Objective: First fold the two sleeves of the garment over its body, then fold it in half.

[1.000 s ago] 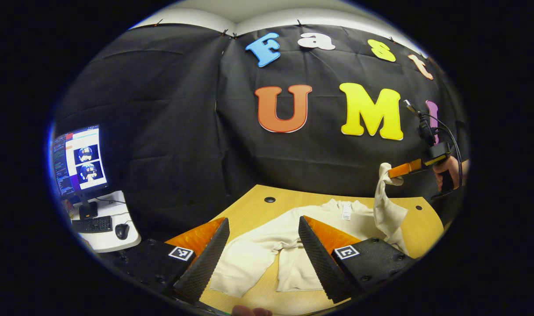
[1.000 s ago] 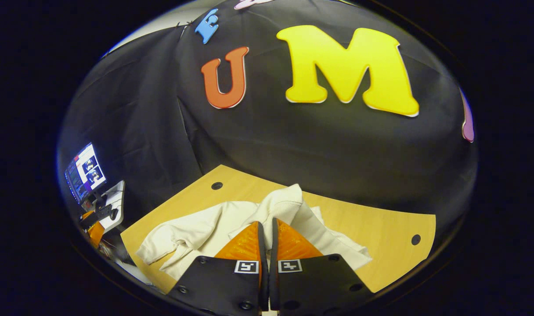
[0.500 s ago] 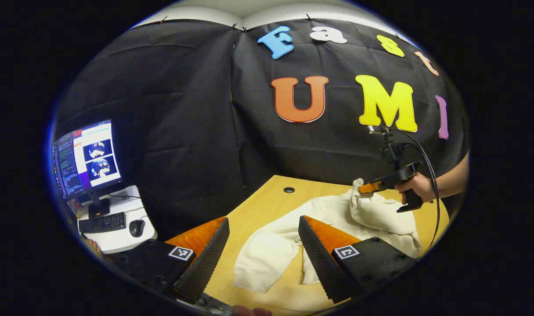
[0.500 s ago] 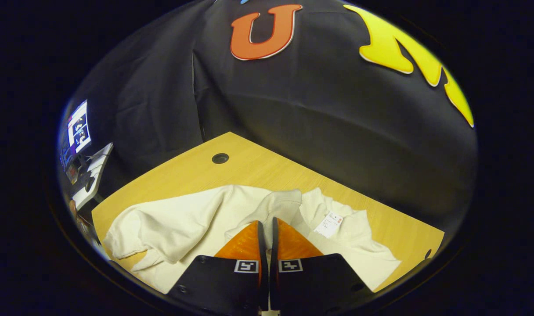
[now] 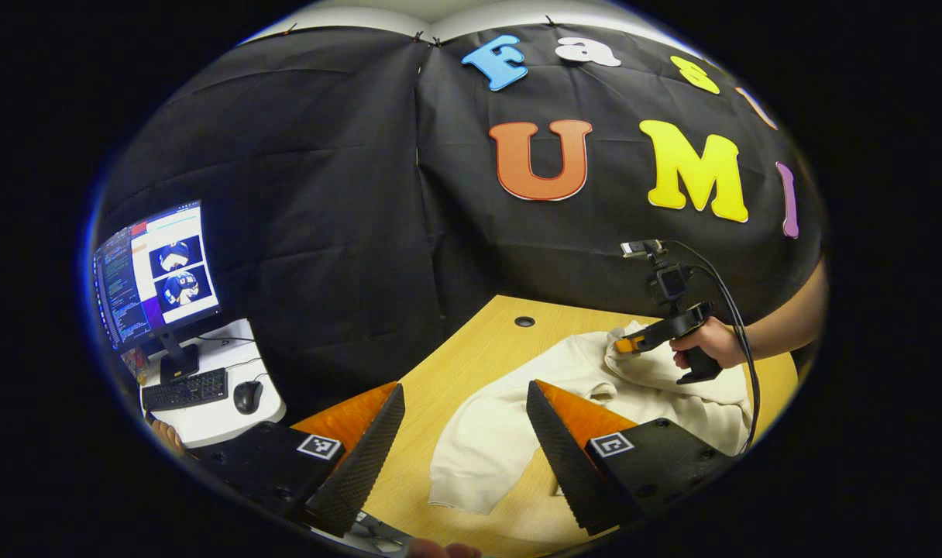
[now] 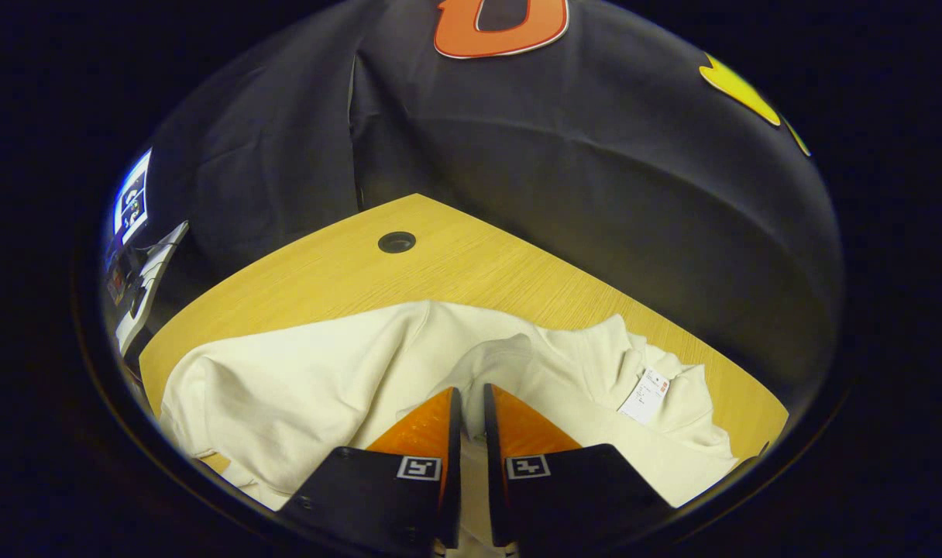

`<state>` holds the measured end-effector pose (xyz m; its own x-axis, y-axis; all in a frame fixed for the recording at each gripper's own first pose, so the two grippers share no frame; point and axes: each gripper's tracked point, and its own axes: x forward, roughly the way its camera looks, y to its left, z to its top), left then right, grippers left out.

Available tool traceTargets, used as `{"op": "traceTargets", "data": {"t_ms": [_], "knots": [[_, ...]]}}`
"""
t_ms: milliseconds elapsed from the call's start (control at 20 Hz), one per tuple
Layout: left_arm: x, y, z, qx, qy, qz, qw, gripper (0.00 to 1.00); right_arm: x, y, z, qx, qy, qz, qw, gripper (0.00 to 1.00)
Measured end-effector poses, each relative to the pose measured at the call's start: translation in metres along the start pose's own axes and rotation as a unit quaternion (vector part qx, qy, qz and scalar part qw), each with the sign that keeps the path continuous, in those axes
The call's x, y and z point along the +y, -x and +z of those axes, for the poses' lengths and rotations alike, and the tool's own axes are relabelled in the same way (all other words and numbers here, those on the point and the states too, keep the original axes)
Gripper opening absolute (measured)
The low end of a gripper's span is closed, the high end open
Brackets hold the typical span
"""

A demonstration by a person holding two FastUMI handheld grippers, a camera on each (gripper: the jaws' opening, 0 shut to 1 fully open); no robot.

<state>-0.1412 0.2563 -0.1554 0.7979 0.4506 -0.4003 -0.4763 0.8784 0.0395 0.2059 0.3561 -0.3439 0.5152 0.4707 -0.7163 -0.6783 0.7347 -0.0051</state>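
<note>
Left gripper view, read from left to right: a monitor [image 5: 157,271] glows on a small white side desk [image 5: 207,407] with a keyboard [image 5: 184,388] and a mouse [image 5: 247,396] in front of it, and the black cloth wall stands behind. Next comes the left gripper [image 5: 465,403], raised over the near edge of the wooden table [image 5: 471,349], its jaws spread wide with nothing between them. Past its fingers the cream garment [image 5: 502,418] lies rumpled on the table top, one sleeve [image 5: 471,465] trailing toward the near edge. Farther right a hand [image 5: 707,345] holds the right gripper [image 5: 624,346] low over the garment, a black cable looping from its back (the arm comes in from the right edge). Right gripper view, again from the left: the garment [image 6: 300,387] spreads over the table [image 6: 471,263], a round cable hole [image 6: 397,242] lying beyond it. At centre the right gripper [image 6: 469,403] has its jaws drawn almost together, pinching a fold of the other sleeve [image 6: 494,360], which is laid over the garment's body. To the right the collar lies open with a white label [image 6: 646,395] showing inside.
</note>
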Motion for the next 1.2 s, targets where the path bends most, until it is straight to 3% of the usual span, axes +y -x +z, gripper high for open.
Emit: {"op": "traceTargets", "data": {"t_ms": [250,400,800,1200], "knots": [[0.005,-0.007,-0.005,-0.001,0.007,-0.001,1.0,1.0,0.007,0.024,0.023,-0.03,-0.003,0.005,1.0,0.38],[0.006,-0.01,-0.016,-0.003,-0.011,-0.007,1.0,1.0,0.004,0.052,0.031,-0.051,-0.017,0.006,0.999,0.65],[0.014,-0.011,-0.076,0.028,-0.065,-0.047,0.996,1.0,-0.002,0.177,0.062,-0.159,-0.053,-0.002,0.986,0.67],[0.003,-0.026,-0.167,0.115,-0.041,-0.073,0.99,1.0,-0.003,0.301,0.018,-0.166,-0.034,0.0,0.986,0.67]]}}
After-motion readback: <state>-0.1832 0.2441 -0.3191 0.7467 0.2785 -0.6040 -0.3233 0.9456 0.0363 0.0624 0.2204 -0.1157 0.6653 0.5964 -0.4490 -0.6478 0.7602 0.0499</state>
